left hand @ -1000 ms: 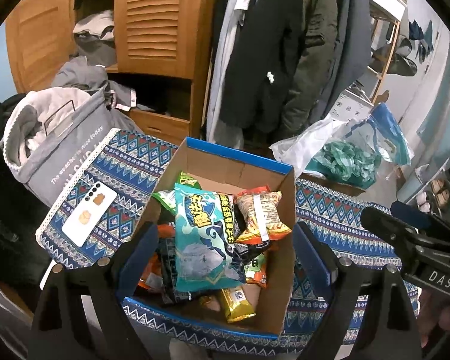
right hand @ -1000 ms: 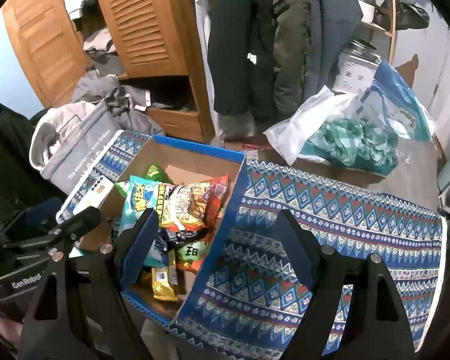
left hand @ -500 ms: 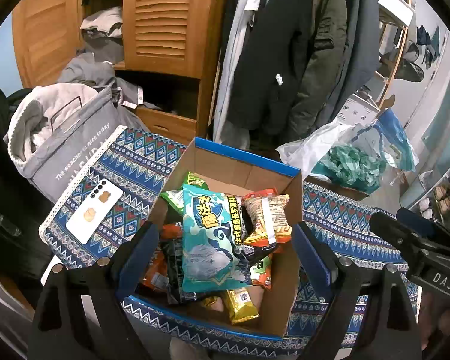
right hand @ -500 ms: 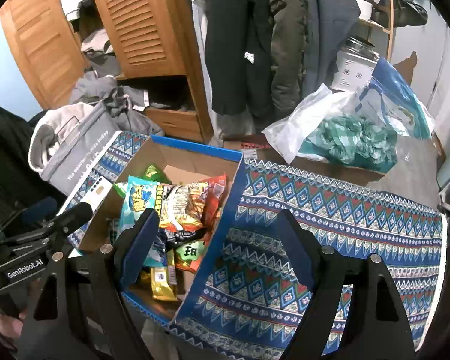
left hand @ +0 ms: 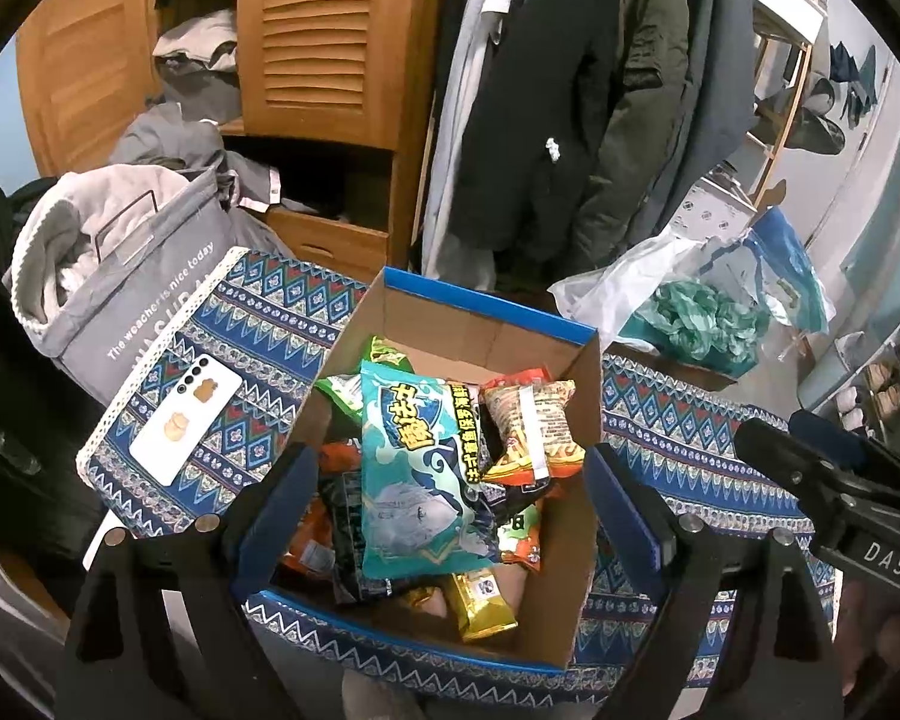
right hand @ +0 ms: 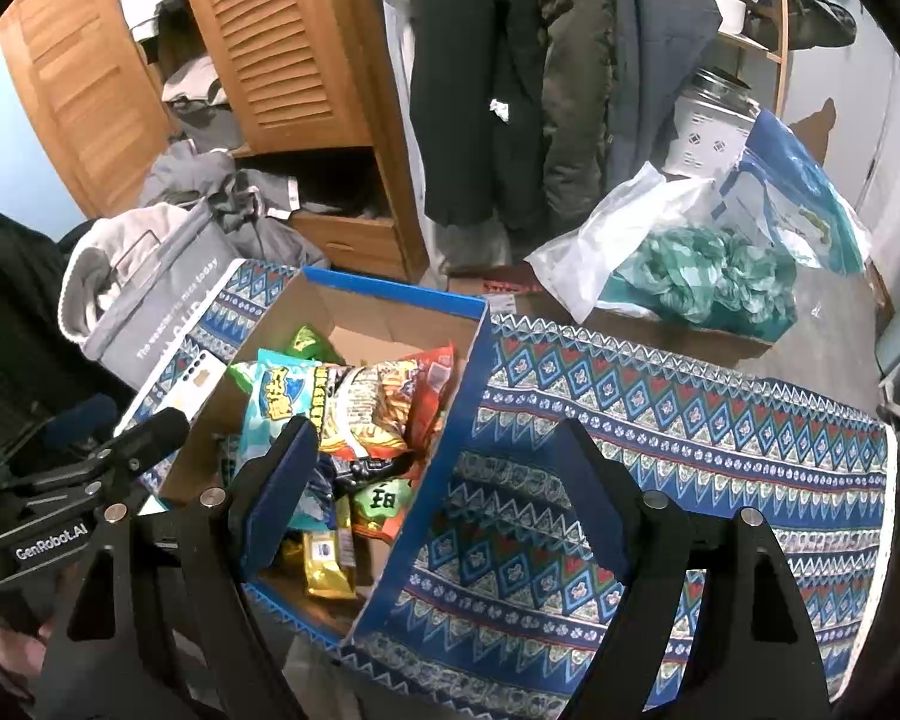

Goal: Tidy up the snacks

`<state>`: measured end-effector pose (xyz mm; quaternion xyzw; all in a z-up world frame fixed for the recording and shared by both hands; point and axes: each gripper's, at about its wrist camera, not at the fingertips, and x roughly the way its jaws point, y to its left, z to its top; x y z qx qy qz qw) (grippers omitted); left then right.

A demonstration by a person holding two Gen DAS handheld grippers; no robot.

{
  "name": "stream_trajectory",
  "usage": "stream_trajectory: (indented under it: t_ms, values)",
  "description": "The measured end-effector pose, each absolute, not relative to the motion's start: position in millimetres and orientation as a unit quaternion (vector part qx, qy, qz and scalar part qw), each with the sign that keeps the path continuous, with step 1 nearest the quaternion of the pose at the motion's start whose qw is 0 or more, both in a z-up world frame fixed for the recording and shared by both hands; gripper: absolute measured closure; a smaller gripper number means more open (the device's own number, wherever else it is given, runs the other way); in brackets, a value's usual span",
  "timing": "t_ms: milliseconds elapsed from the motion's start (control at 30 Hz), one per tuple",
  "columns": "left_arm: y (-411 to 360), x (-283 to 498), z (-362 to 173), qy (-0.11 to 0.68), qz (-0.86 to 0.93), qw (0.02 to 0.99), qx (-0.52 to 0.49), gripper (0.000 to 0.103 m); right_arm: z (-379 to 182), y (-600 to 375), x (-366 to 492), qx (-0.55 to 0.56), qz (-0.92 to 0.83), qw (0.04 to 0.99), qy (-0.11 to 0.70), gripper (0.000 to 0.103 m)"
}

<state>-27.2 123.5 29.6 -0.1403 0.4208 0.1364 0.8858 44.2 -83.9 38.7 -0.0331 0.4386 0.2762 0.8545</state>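
Presently both the left gripper (left hand: 450, 516) and right gripper (right hand: 432, 492) hang wide and empty above the box (left hand: 582, 420), where the teal packet (left hand: 417, 468) lies on 1 loose heap, so a careless pinch risks dragging neighbouring packets out.

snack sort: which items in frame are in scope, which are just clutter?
In scope:
- cardboard box
- teal snack bag on top of the pile
- orange snack pack
- gold packet
- left tool and right tool, both open and empty

Clutter:
- white phone on the patterned cloth
- grey laundry bag
- plastic bags
- hanging coats
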Motion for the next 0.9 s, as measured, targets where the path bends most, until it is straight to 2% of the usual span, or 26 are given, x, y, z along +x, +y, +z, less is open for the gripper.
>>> stream_trajectory:
  t_ms: [900]
  values:
    - [119.2,-22.2,29.1,0.436,0.141,0.881,-0.115,0.012,36.0,-80.5,42.4,-0.034,0.274,0.853,0.443,0.022]
